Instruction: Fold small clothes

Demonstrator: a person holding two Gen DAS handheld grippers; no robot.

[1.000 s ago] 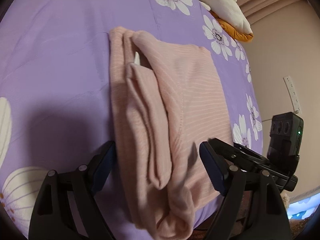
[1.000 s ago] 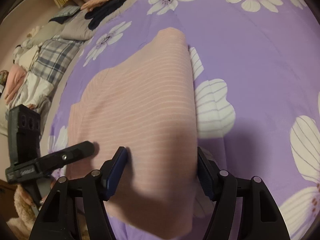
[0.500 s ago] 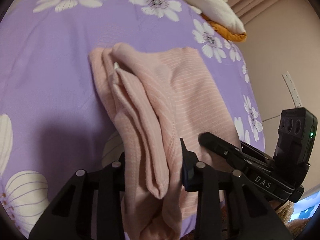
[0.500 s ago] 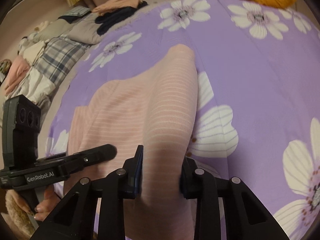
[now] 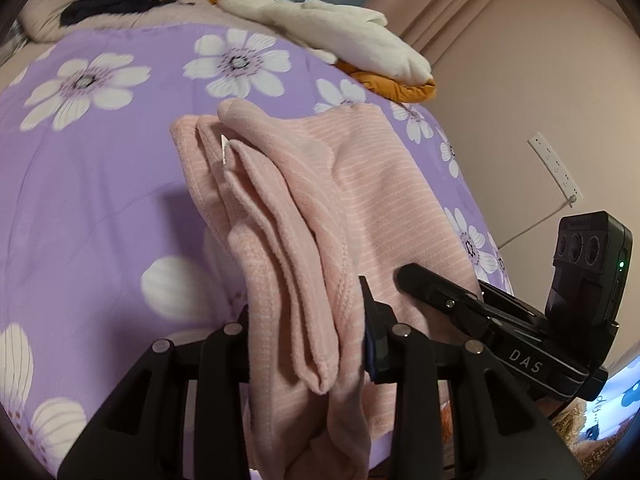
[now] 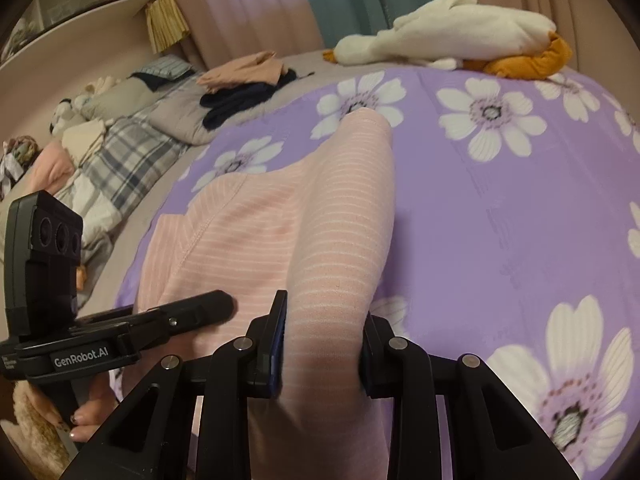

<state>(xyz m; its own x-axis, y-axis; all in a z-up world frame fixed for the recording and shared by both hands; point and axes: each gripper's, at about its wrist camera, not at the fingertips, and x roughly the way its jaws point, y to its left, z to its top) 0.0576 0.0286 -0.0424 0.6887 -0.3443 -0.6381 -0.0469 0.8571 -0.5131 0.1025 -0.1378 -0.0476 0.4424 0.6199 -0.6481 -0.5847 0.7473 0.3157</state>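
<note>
Pink garment (image 5: 360, 200) pinched by left gripper (image 5: 308, 344) ("GenRobot.AI") and right gripper (image 6: 322, 344) ("DAS").

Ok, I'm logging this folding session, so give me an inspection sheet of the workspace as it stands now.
Surface: purple floral bedspread, bare on the right of the garment.
Job's things: pink striped garment, partly folded, near edge raised off the bed.
Clutter: white and orange plush toy at the far edge; pile of clothes and plaid bedding further left.
Grippers: left hand-held gripper shut on the garment's layered edge; right hand-held gripper shut on its other corner.
Cables: white cord running down from a wall power strip.
Surroundings: curtains, beige wall.
</note>
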